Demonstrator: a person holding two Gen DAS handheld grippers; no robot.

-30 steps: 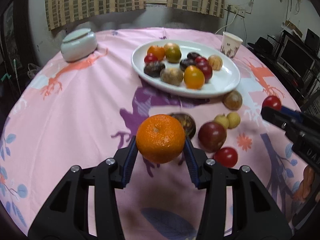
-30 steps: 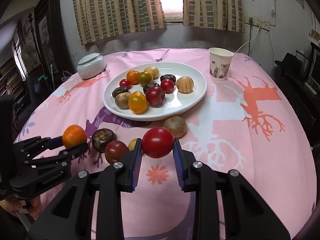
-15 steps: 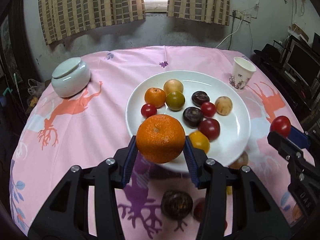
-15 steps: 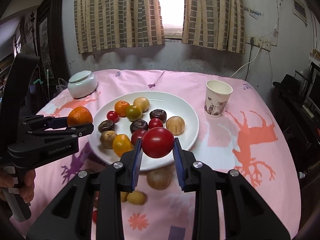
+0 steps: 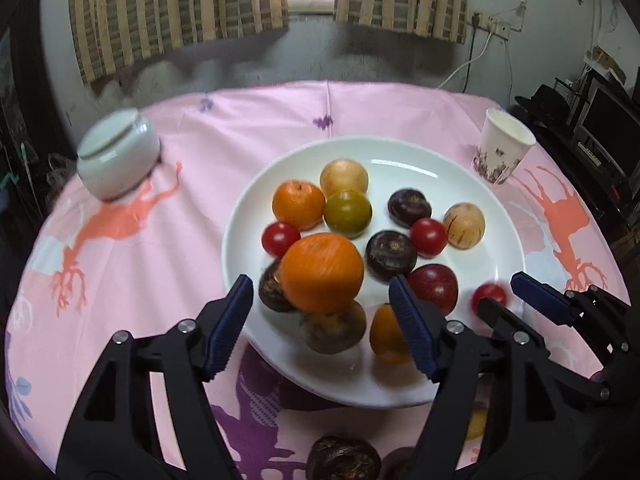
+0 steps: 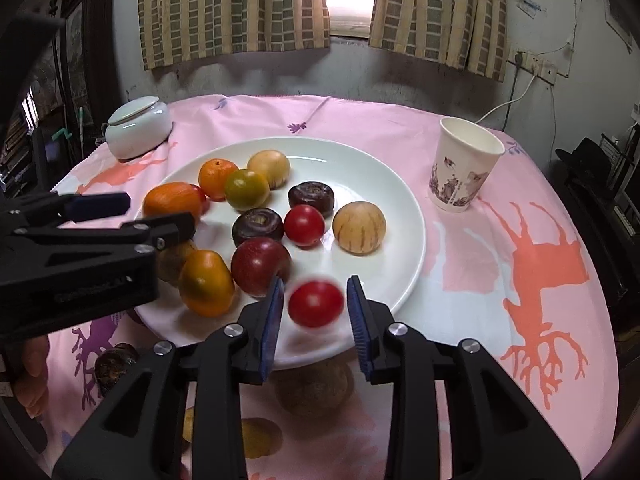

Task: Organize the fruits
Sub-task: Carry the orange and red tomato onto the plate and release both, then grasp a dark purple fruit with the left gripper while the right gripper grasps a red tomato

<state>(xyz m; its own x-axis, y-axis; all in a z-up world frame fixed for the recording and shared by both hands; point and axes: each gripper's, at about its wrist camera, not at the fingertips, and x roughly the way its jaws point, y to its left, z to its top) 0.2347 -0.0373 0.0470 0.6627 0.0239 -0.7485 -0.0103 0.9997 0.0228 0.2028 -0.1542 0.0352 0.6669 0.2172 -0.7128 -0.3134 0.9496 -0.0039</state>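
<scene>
A white plate (image 5: 492,208) (image 6: 404,208) holds several fruits on the pink tablecloth. My left gripper (image 5: 322,310) is open over the plate's near left side. A blurred orange (image 5: 322,272) sits between its spread fingers, touching neither pad, above the brown fruits. My right gripper (image 6: 315,312) is open over the plate's near right rim. A blurred red tomato (image 6: 316,304) lies between its fingers, free of the pads. The tomato (image 5: 488,296) and the right gripper (image 5: 516,300) also show in the left wrist view.
A paper cup (image 6: 464,164) (image 5: 502,150) stands right of the plate. A lidded white jar (image 6: 136,126) (image 5: 116,156) stands far left. Loose fruits lie on the cloth near the plate's front edge: a dark one (image 5: 342,458), a brown one (image 6: 316,388), a yellow one (image 6: 256,436).
Both grippers moved forward over the plate and opened. The orange and the red tomato have left the pads and appear blurred, dropping onto the plate.
</scene>
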